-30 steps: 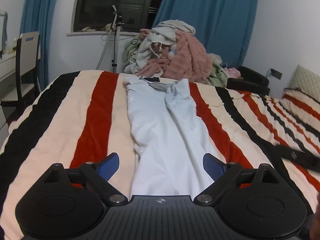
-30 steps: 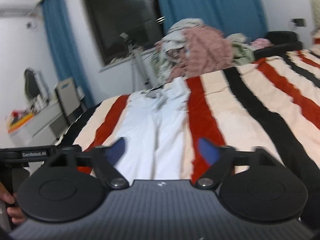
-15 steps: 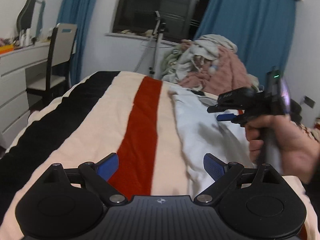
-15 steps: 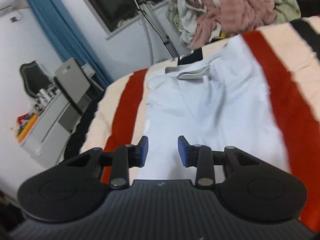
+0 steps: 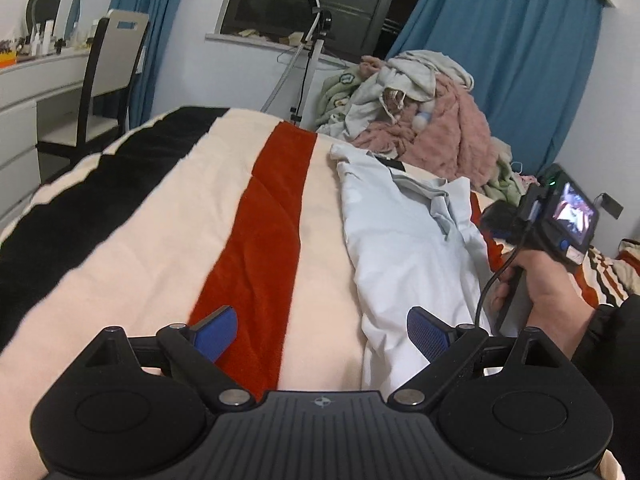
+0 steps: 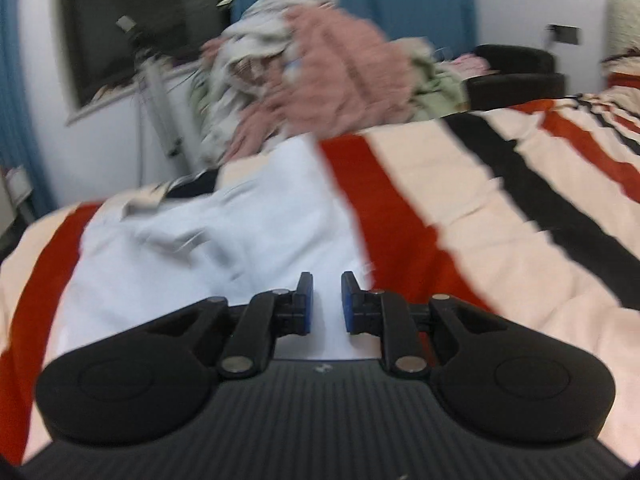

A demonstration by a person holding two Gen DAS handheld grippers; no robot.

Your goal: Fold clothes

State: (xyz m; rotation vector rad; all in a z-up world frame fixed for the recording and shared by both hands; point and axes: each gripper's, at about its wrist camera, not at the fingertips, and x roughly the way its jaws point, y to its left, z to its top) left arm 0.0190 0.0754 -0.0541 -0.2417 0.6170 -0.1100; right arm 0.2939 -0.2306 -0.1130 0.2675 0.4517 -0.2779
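Note:
A pale blue collared shirt (image 5: 404, 240) lies lengthwise on the striped bed, collar at the far end; it also shows blurred in the right wrist view (image 6: 224, 252). My left gripper (image 5: 322, 332) is wide open and empty, low over the bed at the shirt's near left edge, its right finger over the cloth. My right gripper (image 6: 325, 304) hovers over the shirt's right edge with its pads close together but a small gap between them, holding nothing. The right gripper's body and the hand holding it show at the right of the left wrist view (image 5: 536, 232).
The striped blanket (image 5: 256, 240) in cream, red and black covers the bed. A heap of unfolded clothes (image 5: 416, 120) sits at the bed's far end by a tripod (image 5: 308, 64). A chair (image 5: 108, 76) and white desk stand at left. Blue curtains hang behind.
The left gripper swung left, so the shirt lies to its right. The right gripper narrowed from wide open to a small gap and moved forward and right over the shirt's right side.

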